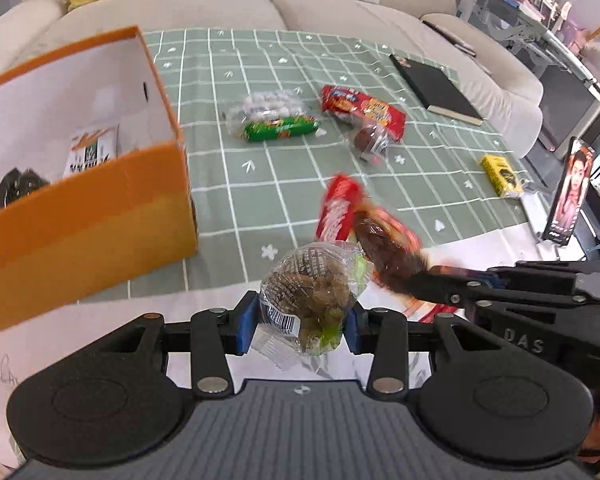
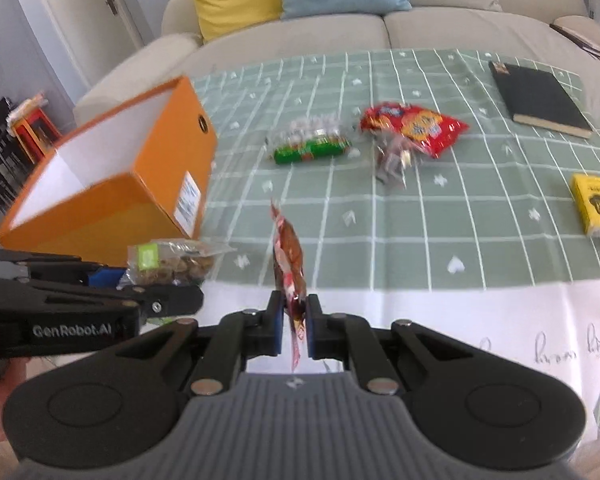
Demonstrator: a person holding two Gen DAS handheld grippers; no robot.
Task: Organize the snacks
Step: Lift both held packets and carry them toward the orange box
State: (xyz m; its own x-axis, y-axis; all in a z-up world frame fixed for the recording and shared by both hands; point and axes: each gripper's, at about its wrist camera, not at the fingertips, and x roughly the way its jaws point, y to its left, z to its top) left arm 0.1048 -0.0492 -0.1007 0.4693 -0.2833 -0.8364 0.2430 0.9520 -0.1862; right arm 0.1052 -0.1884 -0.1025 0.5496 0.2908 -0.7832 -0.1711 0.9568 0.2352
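My left gripper (image 1: 300,328) is shut on a clear bag of brown snacks (image 1: 312,292), held above the table's near edge; the bag also shows in the right wrist view (image 2: 172,264). My right gripper (image 2: 294,324) is shut on a red and brown snack packet (image 2: 288,264), held edge-on; it also shows in the left wrist view (image 1: 376,240), just right of the clear bag. The open orange box (image 1: 100,208) stands at the left and holds a white and orange packet (image 1: 92,148) and a dark item (image 1: 16,188). The box also shows in the right wrist view (image 2: 140,184).
On the green checked cloth (image 1: 260,184) lie a green-labelled clear pack (image 1: 276,120), a red biscuit bag (image 1: 364,108), a small brown wrapped snack (image 1: 370,140), a yellow packet (image 1: 500,174) and a black notebook (image 1: 436,88). A sofa (image 1: 220,4) stands behind.
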